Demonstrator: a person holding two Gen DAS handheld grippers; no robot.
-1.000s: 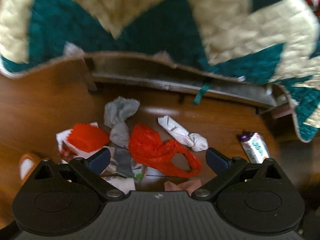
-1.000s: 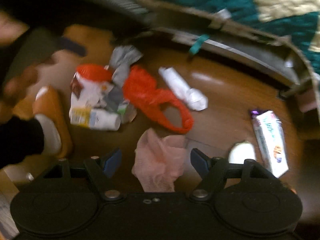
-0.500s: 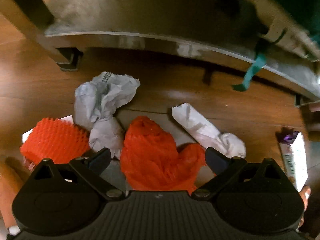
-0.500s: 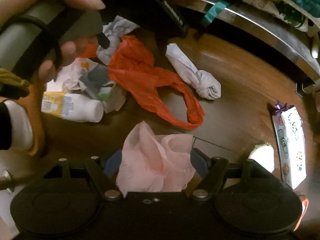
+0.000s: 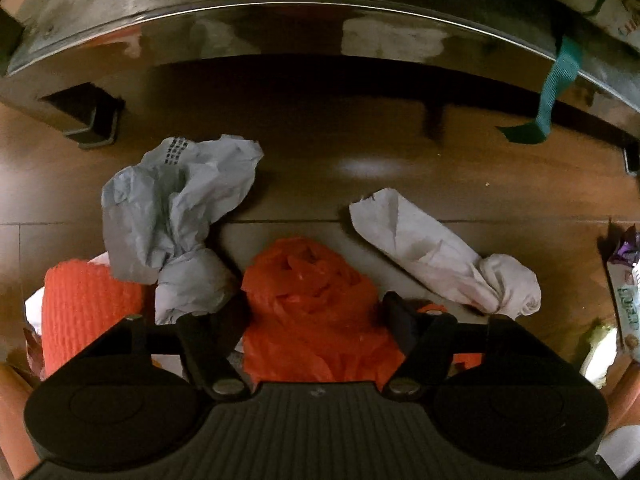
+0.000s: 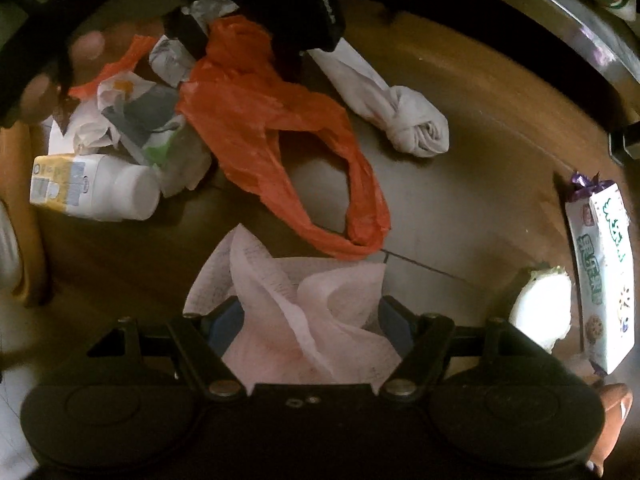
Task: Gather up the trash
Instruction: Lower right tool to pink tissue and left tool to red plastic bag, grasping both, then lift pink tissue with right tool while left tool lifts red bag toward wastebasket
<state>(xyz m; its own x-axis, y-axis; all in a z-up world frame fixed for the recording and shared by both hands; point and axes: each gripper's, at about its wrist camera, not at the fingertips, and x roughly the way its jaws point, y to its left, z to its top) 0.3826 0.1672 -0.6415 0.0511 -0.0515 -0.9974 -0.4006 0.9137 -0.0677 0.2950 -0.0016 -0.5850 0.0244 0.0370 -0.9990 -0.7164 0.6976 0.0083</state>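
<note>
The orange bag is half covered by the gripper body, bottom centre. A hand (upper left) is blurred.

Grey crumpled bag: a small block of dark print near its top edge, too small to read.
White wrapper at right: green characters down its face and a cookie picture near the lower end; the characters cannot be made out.
White bottle: yellow and grey label with small print, not legible.
Pink paper: faint handwritten lines, unreadable.
Black gripper body at top: a short line of pale lettering, blurred.
</note>
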